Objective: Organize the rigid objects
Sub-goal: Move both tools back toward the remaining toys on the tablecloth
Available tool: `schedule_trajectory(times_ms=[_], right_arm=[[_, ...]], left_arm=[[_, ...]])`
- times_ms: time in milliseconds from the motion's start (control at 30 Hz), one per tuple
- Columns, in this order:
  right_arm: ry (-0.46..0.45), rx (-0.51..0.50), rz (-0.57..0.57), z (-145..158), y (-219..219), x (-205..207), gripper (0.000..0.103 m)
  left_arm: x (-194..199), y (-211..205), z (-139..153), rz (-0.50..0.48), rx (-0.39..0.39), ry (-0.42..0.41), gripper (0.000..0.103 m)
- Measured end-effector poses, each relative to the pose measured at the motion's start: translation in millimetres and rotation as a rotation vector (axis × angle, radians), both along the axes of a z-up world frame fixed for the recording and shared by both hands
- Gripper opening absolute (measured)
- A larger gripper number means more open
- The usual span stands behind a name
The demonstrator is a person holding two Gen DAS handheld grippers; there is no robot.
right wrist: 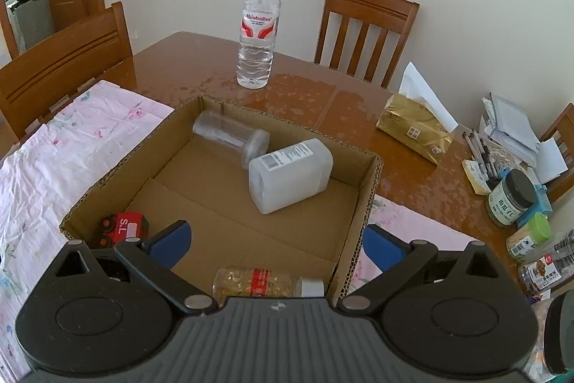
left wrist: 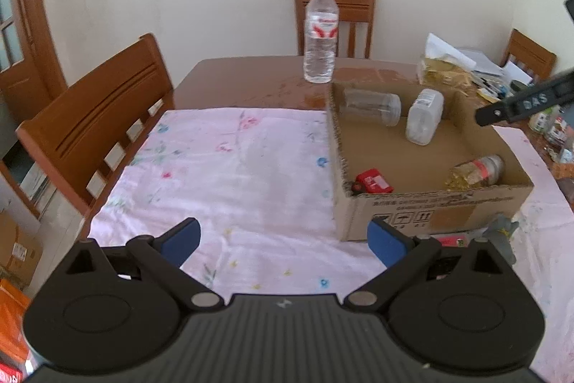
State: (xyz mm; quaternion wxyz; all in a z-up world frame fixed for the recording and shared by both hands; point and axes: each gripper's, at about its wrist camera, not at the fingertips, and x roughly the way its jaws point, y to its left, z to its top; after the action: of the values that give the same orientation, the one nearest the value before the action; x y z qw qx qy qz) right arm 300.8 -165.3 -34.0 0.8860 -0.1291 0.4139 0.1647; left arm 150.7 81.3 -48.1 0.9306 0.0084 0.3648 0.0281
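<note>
Tabletop box [right wrist: 362,203] beneath right claw [right wrist: 276,244]

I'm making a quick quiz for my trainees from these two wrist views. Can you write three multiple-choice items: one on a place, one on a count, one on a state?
1. Where does the water bottle stand?
A. inside the cardboard box
B. on the bare wood table beyond the box
C. on a chair

2. How many things lie inside the cardboard box?
A. two
B. four
C. six

3. How is the right gripper?
A. open, holding nothing
B. shut on the red toy
C. shut on a jar

Answers:
1 B: the bottle stands upright on the table past the box's far wall.
2 B: clear jar, white bottle, red toy truck, jar with a red label.
3 A: its blue pads are spread wide with nothing between them.
</note>
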Motion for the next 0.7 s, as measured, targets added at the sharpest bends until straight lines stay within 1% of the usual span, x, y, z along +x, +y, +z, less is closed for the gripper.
schedule_trajectory(times_ms=[133,333,533,700], right_arm=[[-0.012,-0.010,-0.008,2.5,-1.9,-11.7,0.103],[-0.004,-0.018,-0.055,-1.9,-9.5,-35.2,0.103],[0.044,-0.037,-0.137,-18.4,-17.0,-66.8,0.103],[0.131,-0.034,-0.178,-43.0,-16.1,-91.6,0.103]], left_arm=[[0.8,0.3,-1.3,0.012,0.004,0.011,0.099],[3.7,-3.7,-11.1,0.004,0.044,0.063,0.099],[-0.9,-2.8,-22.9,-0.015,0.044,0.120,0.099],[-6.9,-3.4,-30.6,-0.065,0.037,0.148,0.099]])
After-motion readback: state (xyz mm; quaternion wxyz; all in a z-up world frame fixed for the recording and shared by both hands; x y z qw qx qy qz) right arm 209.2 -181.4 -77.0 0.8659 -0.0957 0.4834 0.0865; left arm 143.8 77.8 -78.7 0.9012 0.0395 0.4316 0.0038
